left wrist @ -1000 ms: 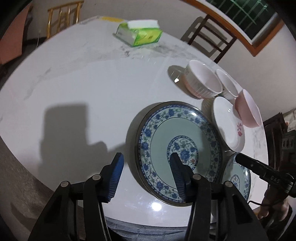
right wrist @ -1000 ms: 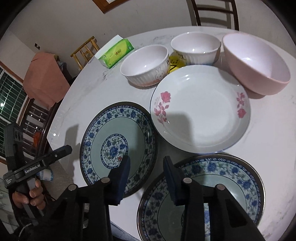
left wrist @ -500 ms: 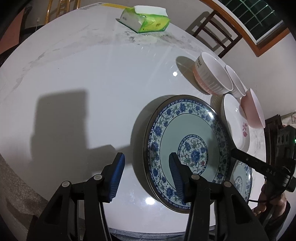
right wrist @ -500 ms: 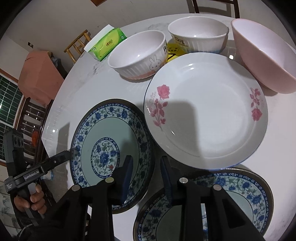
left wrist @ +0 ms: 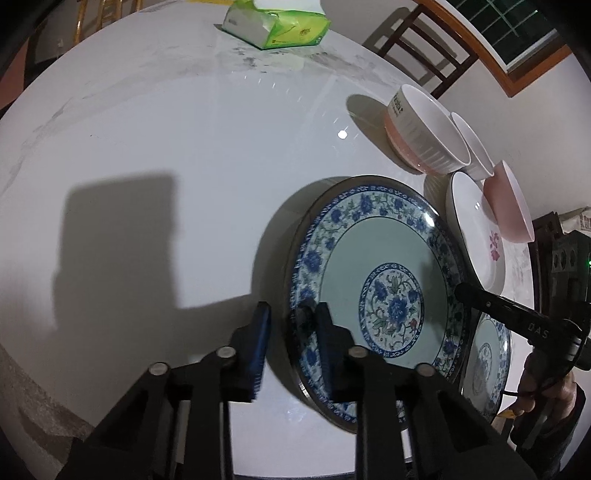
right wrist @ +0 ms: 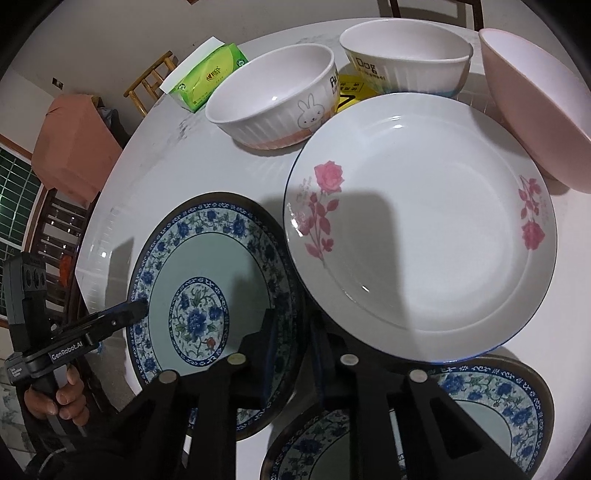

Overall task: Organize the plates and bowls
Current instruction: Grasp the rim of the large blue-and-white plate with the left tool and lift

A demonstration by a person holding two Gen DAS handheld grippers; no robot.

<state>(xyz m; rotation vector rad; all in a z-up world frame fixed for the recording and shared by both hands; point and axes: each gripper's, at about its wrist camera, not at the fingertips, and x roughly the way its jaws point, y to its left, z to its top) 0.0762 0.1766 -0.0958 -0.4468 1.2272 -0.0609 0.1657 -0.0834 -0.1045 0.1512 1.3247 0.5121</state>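
Left gripper (left wrist: 291,332): its jaws have just been closing and now straddle the near left rim of the round blue-and-white floral plate with a pale green centre (left wrist: 376,291); one blue pad sits outside the rim, the other over the patterned border, and I judge them clenched on the rim, though contact itself is hard to see
Right gripper (right wrist: 290,339): its jaws have also just been closing and stand almost together over the right edge of the same plate (right wrist: 207,291), apparently pinching that rim; shadow hides the pad contact
What changed: a second ago both pairs of jaws stood wide and higher above the plates; both have come down and narrowed onto opposite edges of one plate
Meaning for the task: the grasp step looks done, so a two-handed lift of this plate seems to be next
Where the plate is: flat on the round white marble-look table (left wrist: 155,122), just beside the white shallow plate with pink roses (right wrist: 424,221)
Likely target: the second blue floral plate (right wrist: 480,398) near the table's front edge, a matching one to stack on
Bowls: white ribbed bowl with a rabbit (right wrist: 277,107), white ribbed bowl with lettering (right wrist: 406,59) and plain pink bowl (right wrist: 539,92) stand together at the back, not yet nested
Risk: the rose plate's rim seems to overlap the held plate's edge, so a lift could nudge it
Bystander: green tissue pack (left wrist: 277,22) at the far edge, well apart
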